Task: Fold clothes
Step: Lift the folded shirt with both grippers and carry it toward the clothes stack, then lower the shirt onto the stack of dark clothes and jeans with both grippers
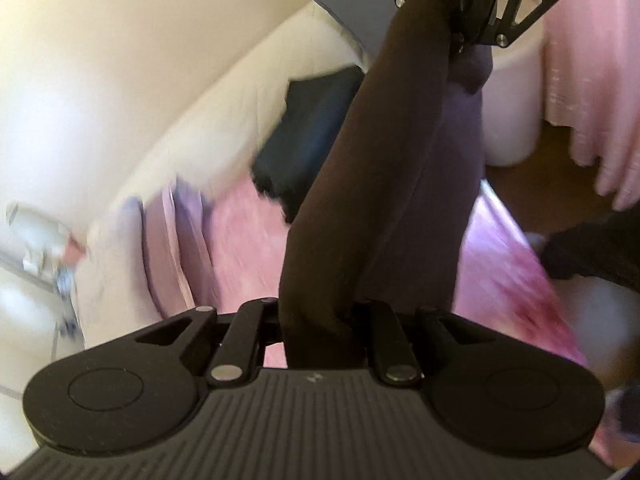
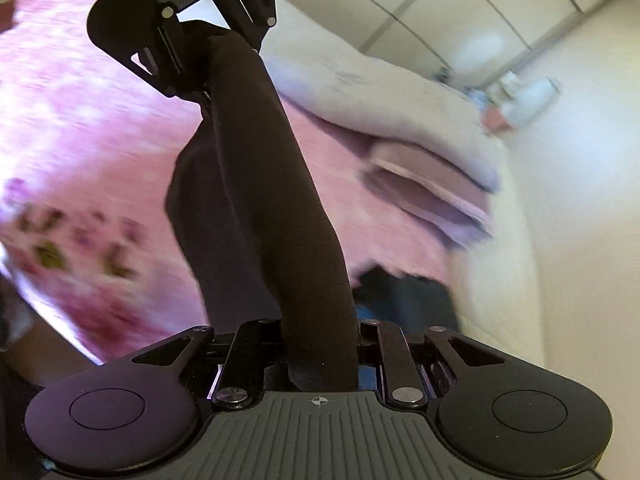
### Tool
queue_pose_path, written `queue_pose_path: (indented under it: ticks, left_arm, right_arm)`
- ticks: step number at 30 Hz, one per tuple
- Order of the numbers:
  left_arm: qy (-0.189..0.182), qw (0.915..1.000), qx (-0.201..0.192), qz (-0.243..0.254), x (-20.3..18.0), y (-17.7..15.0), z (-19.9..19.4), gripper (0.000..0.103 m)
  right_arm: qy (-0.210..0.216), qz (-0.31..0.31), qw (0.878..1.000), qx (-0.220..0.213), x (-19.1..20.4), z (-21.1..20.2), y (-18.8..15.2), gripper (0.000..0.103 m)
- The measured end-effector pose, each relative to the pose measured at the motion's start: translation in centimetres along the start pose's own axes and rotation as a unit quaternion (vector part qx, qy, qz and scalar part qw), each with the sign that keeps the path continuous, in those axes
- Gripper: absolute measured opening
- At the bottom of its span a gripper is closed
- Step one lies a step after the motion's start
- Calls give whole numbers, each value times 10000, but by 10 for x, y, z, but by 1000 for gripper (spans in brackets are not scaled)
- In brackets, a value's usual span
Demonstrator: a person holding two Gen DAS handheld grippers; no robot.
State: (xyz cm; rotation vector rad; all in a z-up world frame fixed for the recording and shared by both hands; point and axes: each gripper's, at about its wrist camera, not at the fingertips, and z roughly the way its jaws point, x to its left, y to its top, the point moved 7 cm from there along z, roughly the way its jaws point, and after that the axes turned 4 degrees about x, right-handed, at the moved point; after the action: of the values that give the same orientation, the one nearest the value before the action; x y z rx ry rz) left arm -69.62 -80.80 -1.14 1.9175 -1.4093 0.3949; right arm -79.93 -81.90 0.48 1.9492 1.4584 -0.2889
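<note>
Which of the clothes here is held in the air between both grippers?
The dark brown garment, stretched between the left gripper and the right gripper. The folded pink pieces and the dark blue piece lie on the bed.

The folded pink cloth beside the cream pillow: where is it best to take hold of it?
Probably at the stacked open edges of the folded pink cloth, coming in level from the bedspread side. The cream pillow covers its far part, so only those edges are free.

Bedspread and folded stack blurred
</note>
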Motion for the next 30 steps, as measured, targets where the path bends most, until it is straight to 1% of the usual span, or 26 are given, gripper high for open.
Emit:
queue_pose_path:
  ticks: [2, 4, 6, 7, 9, 10, 11, 12, 13, 14, 15, 17, 18, 19, 20, 21, 23, 25, 28, 30]
  left_arm:
    - [85, 9999, -8, 70, 34, 53, 42, 13]
    - [250, 9996, -50, 95, 76, 105, 79, 13]
    - [460, 9989, -125, 44, 118, 152, 112, 13]
    - [614, 9980, -158, 52, 136, 172, 128, 13]
    - [858, 9960, -239, 93, 157, 201, 164, 13]
    - [975, 9948, -281, 115, 166, 215, 183, 12]
    - [961, 9950, -268, 85, 167, 225, 206, 12]
    - [842, 9963, -187, 45, 157, 226, 231, 12]
    - [702, 9975, -89, 8, 144, 225, 256, 12]
    - [562, 9984, 9, -29, 131, 224, 280, 13]
    - [414, 9989, 208, -15, 112, 218, 307, 13]
    - [-20, 9971, 754, 60, 68, 199, 358, 13]
    - [-247, 9943, 1031, 98, 45, 189, 383, 13]
    - [-198, 9939, 1066, 181, 34, 184, 391, 13]
    - [-57, 9944, 1019, 278, 27, 181, 395, 13]
    - [20, 9951, 953, 266, 27, 181, 392, 13]
    - [119, 9962, 840, 201, 31, 180, 380, 19]
    - [180, 9963, 817, 220, 37, 174, 368, 24]
    - [201, 9962, 796, 278, 38, 165, 367, 24]
    - [210, 9962, 783, 318, 38, 160, 367, 17]
  right_arm:
    - [-137, 20, 9999, 5, -61, 22, -25, 17]
    - [-337, -14, 9994, -52, -130, 42, -46, 17]
    - [-624, -90, 9979, -143, -198, 61, -63, 17]
    - [-813, -141, 9963, -218, -227, 68, -69, 17]
    - [-1197, -214, 9919, -375, -277, 89, -82, 17]
    - [-1356, -226, 9895, -438, -297, 101, -90, 18]
    - [-1440, -187, 9883, -464, -310, 116, -99, 18]
    - [-1445, -94, 9884, -451, -316, 135, -111, 18]
    - [-1383, -13, 9897, -374, -315, 156, -124, 18]
    - [-1252, 57, 9919, -230, -305, 180, -138, 18]
    - [-1120, 127, 9936, -86, -295, 205, -153, 18]
    - [-815, 209, 9962, 241, -270, 253, -183, 18]
    - [-659, 113, 9967, 452, -251, 272, -195, 19]
    - [-564, -33, 9963, 650, -233, 286, -206, 22]
    - [-468, -178, 9951, 848, -215, 299, -216, 22]
    - [-505, -295, 9940, 925, -204, 303, -222, 23]
    - [-774, -396, 9924, 865, -198, 293, -228, 27]
    - [-813, -274, 9921, 910, -199, 281, -238, 29]
    - [-823, -128, 9917, 979, -201, 267, -248, 30]
    - [-766, -65, 9922, 982, -200, 261, -252, 30]
